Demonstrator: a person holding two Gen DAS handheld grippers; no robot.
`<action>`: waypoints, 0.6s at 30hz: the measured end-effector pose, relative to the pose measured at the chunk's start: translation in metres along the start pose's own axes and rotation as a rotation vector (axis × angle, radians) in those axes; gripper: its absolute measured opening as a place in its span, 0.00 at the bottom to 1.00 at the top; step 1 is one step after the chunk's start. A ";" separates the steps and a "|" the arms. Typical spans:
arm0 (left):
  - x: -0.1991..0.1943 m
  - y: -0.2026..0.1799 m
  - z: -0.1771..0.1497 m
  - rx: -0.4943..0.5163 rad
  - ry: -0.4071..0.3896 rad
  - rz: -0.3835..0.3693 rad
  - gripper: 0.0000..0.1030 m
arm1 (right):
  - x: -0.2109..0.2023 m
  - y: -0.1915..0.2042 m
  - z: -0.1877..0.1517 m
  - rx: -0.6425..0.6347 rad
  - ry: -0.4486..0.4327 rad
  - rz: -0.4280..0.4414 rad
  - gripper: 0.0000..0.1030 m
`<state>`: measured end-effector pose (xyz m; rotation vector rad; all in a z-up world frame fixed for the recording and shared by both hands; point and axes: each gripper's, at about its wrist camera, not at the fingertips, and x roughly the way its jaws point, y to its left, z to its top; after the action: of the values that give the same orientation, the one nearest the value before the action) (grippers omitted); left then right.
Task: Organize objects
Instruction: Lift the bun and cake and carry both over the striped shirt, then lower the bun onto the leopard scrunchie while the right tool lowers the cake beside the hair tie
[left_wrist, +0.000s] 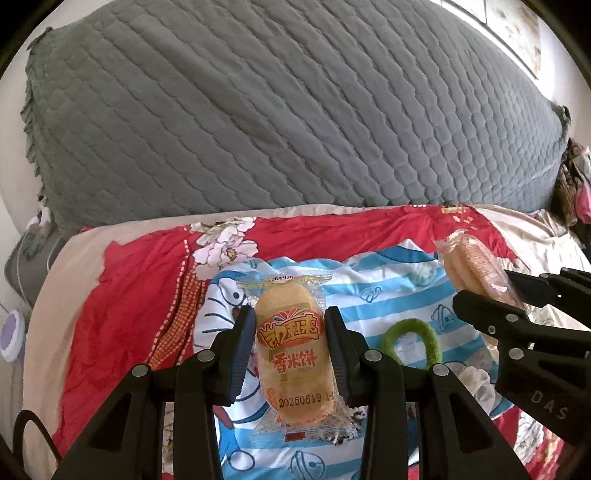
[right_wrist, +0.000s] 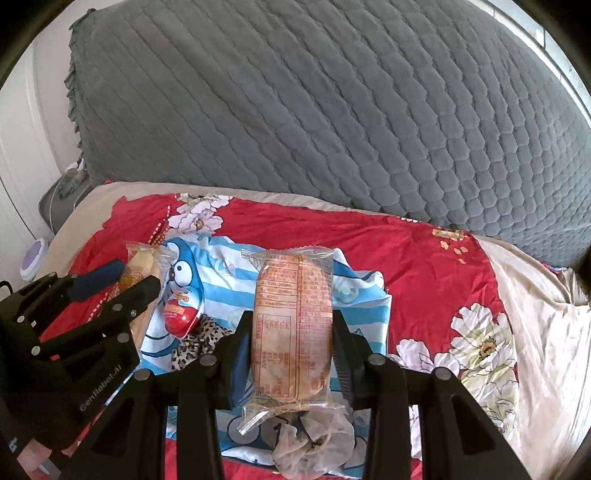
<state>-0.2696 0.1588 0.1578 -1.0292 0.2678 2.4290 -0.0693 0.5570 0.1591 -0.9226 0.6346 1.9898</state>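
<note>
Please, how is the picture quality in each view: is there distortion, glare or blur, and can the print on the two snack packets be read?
Left wrist view: strong fisheye bend, dark corners, bright window glare top right; left gripper holds a sharp rice cracker packet with readable print. Right wrist view: same bend; right gripper holds the back-label packet, its red print soft and small.

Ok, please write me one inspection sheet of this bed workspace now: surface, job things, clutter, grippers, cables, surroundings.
Surface: red floral bedsheet with a blue striped cartoon cloth on it.
Job's things: two rice cracker packets, one in each gripper.
Clutter: green hair ring, leopard scrunchie, red egg-shaped toy, pale scrunchie.
Grippers: left gripper shut on rice cracker packet; right gripper shut on the other packet.
Cables: black cable at left gripper.
Surroundings: grey quilted headboard cover.
</note>
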 end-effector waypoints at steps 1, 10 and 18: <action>0.002 0.000 0.000 -0.002 0.001 0.000 0.39 | 0.003 0.000 0.000 0.001 0.001 -0.002 0.39; 0.022 -0.004 -0.005 -0.008 0.019 -0.005 0.39 | 0.019 -0.002 0.002 0.006 0.009 -0.010 0.39; 0.035 -0.003 -0.009 -0.021 0.036 -0.007 0.39 | 0.028 -0.004 0.002 0.003 0.017 -0.011 0.39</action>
<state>-0.2837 0.1706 0.1262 -1.0817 0.2514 2.4143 -0.0777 0.5739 0.1382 -0.9406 0.6404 1.9722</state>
